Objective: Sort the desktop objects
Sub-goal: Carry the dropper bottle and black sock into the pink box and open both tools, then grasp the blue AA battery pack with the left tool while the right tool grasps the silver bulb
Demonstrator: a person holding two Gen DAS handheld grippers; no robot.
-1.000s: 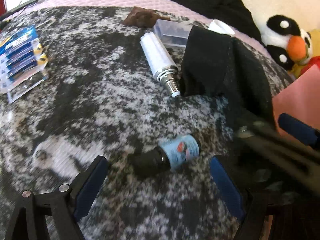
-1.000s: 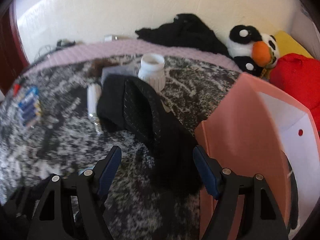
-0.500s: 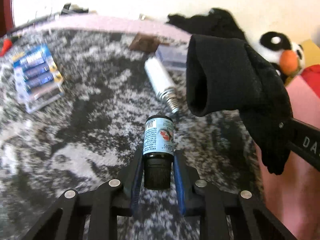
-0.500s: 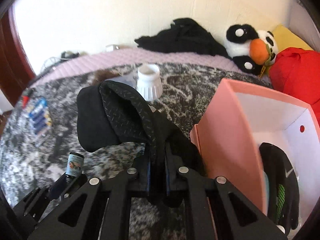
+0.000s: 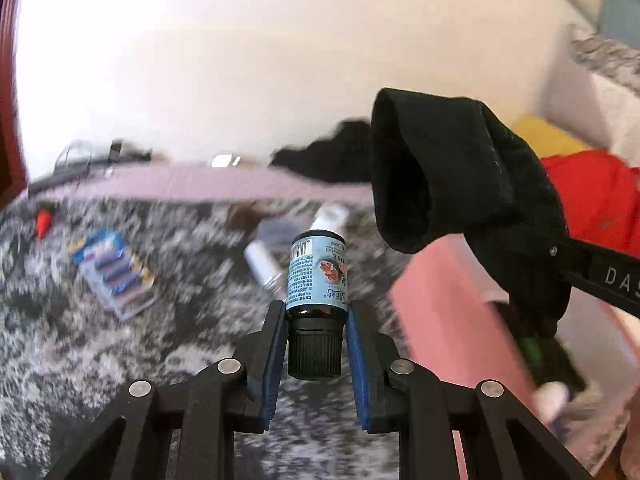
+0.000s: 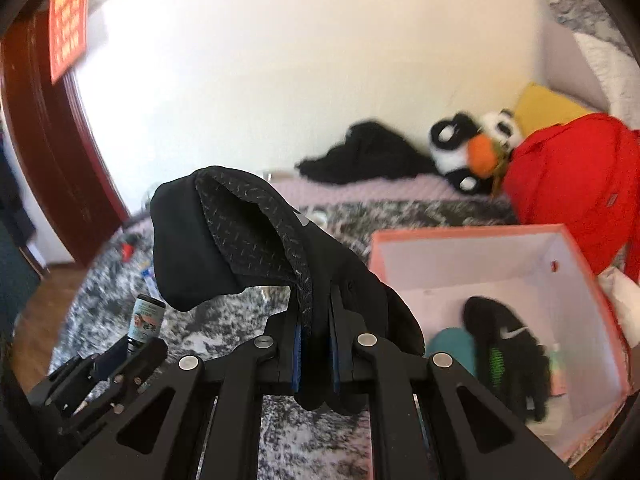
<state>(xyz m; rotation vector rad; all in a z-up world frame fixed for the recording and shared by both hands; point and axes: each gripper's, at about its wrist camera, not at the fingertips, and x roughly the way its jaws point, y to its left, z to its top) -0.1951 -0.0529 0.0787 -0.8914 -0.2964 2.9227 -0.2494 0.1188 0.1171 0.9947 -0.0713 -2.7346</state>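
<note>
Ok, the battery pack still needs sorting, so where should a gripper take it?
Probably across its short width, coming down from above. The battery pack lies flat on the mottled blanket, so only its thin side edges offer a pinch. The picture is too blurred to show finer detail.

We're in a home bedroom: plush penguin toy [image 6: 476, 148], red backpack [image 6: 572, 184], patterned blanket [image 5: 80, 340], dark wooden door frame [image 6: 52, 152].

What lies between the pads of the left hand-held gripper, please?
A small dark bottle with a blue label: in the left wrist view the left hand-held gripper clamps its lower body and cap.
</note>
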